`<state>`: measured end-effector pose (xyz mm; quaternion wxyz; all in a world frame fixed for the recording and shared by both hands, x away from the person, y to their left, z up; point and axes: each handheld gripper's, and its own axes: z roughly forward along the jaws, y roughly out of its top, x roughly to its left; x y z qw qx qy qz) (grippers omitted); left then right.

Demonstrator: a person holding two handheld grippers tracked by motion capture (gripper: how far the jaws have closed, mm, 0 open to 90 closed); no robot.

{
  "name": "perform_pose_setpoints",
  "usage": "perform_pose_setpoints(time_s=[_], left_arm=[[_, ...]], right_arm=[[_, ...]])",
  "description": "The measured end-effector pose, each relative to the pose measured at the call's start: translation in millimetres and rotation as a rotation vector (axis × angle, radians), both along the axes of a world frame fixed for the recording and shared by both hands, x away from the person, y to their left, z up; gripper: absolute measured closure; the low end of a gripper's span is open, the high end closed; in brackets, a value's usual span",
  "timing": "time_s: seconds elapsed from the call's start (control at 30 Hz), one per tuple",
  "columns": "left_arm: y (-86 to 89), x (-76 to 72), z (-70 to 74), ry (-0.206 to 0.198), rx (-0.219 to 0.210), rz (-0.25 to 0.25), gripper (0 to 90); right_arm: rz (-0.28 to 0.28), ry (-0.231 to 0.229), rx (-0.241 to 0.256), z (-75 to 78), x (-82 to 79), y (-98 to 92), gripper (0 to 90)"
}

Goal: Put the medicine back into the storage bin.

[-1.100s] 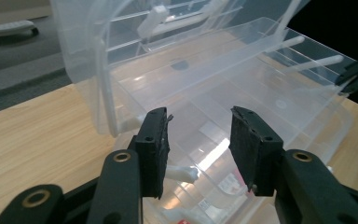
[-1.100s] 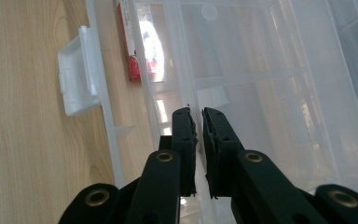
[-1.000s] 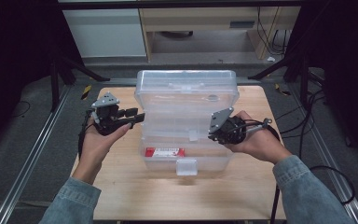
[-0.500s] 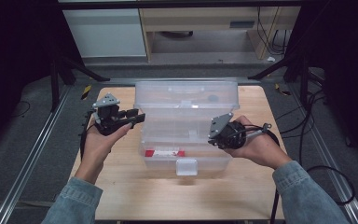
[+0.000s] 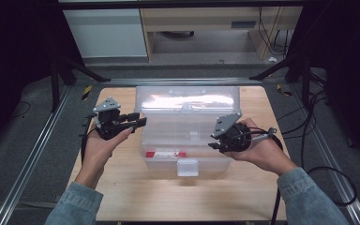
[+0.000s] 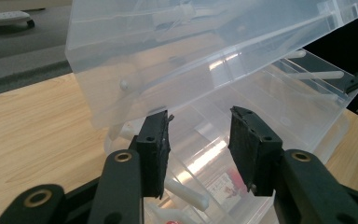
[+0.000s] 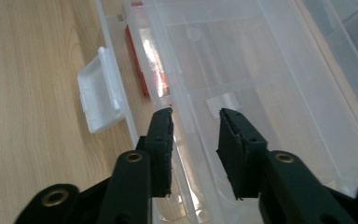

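The clear plastic organizer box (image 5: 187, 136) sits mid-desk (image 5: 122, 197), lid (image 5: 187, 101) partly raised. Both the left hand-held gripper (image 5: 140, 121) and right hand-held gripper (image 5: 212, 145) gape, holding nothing; unsupported, the lid could likely drop shut.

We count one clear plastic organizer box (image 5: 187, 136) at the centre of the high view, standing on one wooden table (image 5: 136, 197). It has one hinged lid (image 5: 187, 101), raised at the box's far side, and one white latch tab (image 5: 188, 167) on its front wall. Inside we see one red-labelled packet (image 5: 165, 153) near the front; the white rod-like pieces in the compartments are too blurred for us to count.

We count two claws: the left claw (image 5: 138, 120) at the left of the box and the right claw (image 5: 214, 145) at its right. Each claw has two black jaws, four jaws in all, and two hands hold them.
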<state>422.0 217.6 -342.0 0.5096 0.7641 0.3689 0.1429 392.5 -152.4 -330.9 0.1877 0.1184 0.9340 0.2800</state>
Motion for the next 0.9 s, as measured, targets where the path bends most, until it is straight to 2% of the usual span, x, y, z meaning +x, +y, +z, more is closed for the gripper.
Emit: perform_pose_setpoints(time_s=[0.03,0.07,0.13,0.2,0.23,0.33,0.37,0.47,0.7,0.8,0.9], left_arm=[[0.0,-0.2,-0.3,0.001,0.001,-0.001,56.6],[-0.2,-0.3,-1.1,0.004,0.005,0.0,56.6],[-0.6,-0.2,-2.1,0.004,0.004,0.001,56.4],[-0.6,-0.6,-2.5,0.005,0.001,0.003,56.2],[-0.5,-1.3,-3.7,0.005,-0.001,0.002,56.2],[-0.2,-1.8,-4.9,0.008,-0.001,0.001,56.0],[0.3,-2.4,-6.3,0.01,0.0,-0.001,56.0],[0.9,-2.7,-7.7,0.015,0.0,0.0,56.0],[2.2,-5.2,-10.4,0.021,-0.004,-0.003,56.0],[3.1,-7.5,-11.2,0.025,-0.002,-0.004,55.9],[4.7,-12.2,-12.0,0.025,0.004,-0.006,55.9]], right_arm=[[-0.012,-0.002,0.013,0.7,-1.5,-0.6,59.2],[-0.039,-0.008,0.054,2.2,-3.5,-3.0,52.3],[-0.064,-0.011,0.084,2.3,-4.5,-5.8,46.7],[-0.077,-0.012,0.098,2.3,-4.4,-7.7,45.1],[-0.105,-0.006,0.129,2.0,-4.9,-11.5,43.7],[-0.13,-0.006,0.15,2.2,-4.8,-15.6,42.9],[-0.153,-0.005,0.173,3.0,-5.2,-19.5,41.2],[-0.179,-0.014,0.194,5.2,-6.9,-24.5,41.3],[-0.216,-0.024,0.205,7.9,-11.7,-32.6,44.8],[-0.233,-0.03,0.216,8.8,-13.5,-37.3,49.2],[-0.272,-0.049,0.231,10.7,-14.9,-46.1,55.7]])
